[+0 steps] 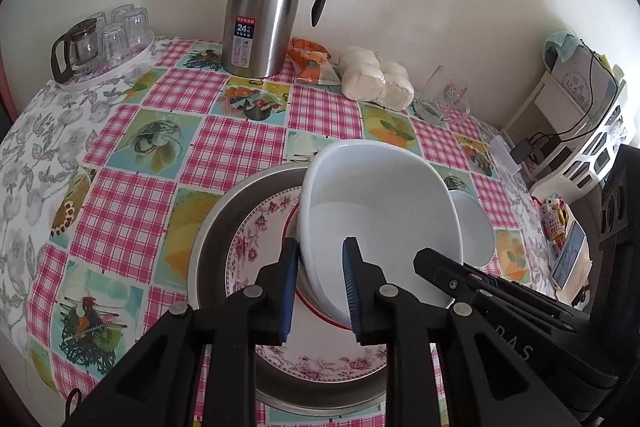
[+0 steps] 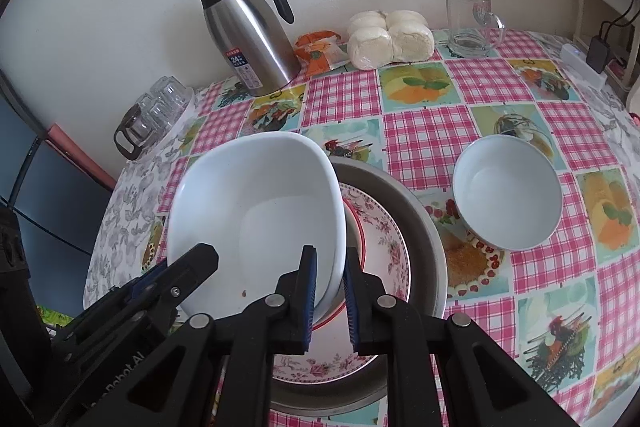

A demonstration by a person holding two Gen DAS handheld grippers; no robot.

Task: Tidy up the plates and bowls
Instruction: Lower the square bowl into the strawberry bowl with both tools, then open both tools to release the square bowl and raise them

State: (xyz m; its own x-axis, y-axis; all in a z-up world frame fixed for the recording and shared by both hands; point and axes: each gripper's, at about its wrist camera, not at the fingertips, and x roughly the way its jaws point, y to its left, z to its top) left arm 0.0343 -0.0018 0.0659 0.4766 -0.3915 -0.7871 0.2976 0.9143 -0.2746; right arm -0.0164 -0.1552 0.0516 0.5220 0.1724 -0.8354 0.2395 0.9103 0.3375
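White square bowl pinched on both sides, tilted over the plate stack.

Right wrist view shows the whole small round bowl sitting empty, off to the right of the right gripper; the left wrist view only catches a sliver of it. Left gripper is clamped on the square bowl's left rim, right gripper on its right rim. Directly under both: a floral plate in a metal pan, with a red-rimmed dish on the plate. Square bowl's empty.
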